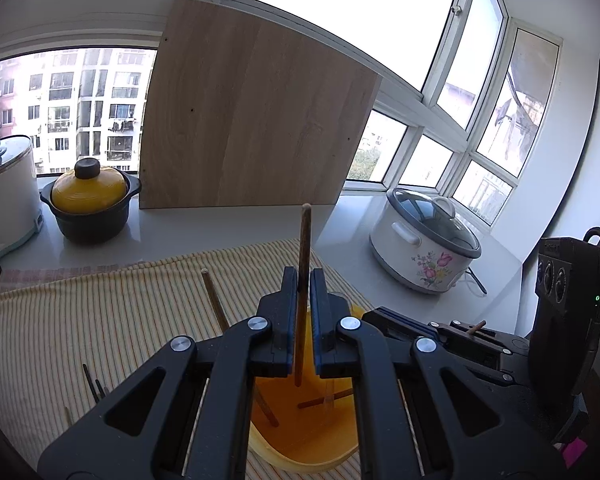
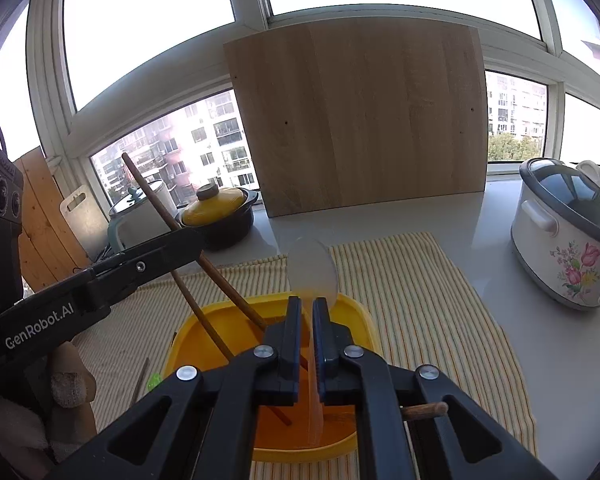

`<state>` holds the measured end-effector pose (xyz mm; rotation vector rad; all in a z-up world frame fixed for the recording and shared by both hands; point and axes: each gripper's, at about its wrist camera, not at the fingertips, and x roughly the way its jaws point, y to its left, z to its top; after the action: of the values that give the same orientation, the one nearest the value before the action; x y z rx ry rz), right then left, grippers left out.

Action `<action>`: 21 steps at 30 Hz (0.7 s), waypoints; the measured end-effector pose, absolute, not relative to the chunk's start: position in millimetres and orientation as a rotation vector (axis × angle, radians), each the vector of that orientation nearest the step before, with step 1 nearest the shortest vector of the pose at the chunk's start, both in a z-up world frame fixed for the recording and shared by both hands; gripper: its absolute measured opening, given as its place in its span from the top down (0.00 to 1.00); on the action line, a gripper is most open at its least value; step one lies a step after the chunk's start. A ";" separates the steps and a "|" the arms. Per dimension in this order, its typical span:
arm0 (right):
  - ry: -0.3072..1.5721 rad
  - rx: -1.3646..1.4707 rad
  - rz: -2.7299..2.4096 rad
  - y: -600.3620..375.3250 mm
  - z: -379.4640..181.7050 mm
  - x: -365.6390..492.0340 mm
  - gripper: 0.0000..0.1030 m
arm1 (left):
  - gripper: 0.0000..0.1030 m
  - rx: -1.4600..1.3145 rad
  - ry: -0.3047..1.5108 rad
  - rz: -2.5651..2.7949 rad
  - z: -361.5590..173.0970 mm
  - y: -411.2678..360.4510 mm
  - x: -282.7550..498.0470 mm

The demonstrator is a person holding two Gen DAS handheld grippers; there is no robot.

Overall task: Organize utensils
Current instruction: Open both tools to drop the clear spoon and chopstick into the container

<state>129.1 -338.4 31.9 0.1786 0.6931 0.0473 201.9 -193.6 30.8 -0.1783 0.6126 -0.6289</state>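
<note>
My left gripper [image 1: 303, 280] is clamped on a wooden chopstick [image 1: 303, 256], held upright over the yellow bin [image 2: 352, 312]. My right gripper [image 2: 306, 308] pinches the handle of a translucent spoon [image 2: 312, 268], its bowl rising above the bin's far rim. Inside the bin lean more wooden sticks [image 2: 204, 316]. The bin sits on a striped cloth [image 2: 420, 300]; bare counter [image 2: 480, 216] lies beyond, before a wooden board [image 2: 360, 120] and a floral cooker [image 2: 568, 240].

Utensil-crowded yellow bin [image 2: 354, 312], open striped cloth [image 2: 428, 292]
</note>
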 end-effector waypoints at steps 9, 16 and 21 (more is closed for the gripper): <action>0.690 0.203 0.056 -339.1 32.7 115.6 0.88 | 0.96 -0.183 0.618 -0.641 30.9 -177.6 184.2; 0.656 0.190 0.080 -328.6 45.2 103.5 0.77 | 0.95 -0.178 0.596 -0.644 37.6 -161.3 170.3; 0.631 0.180 0.127 -318.0 55.2 95.6 0.74 | 0.77 -0.204 0.574 -0.646 45.7 -143.2 161.5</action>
<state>95.6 -318.0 55.2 0.1800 0.6309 0.1271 161.5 -143.2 45.7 -0.2039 0.5743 -0.6464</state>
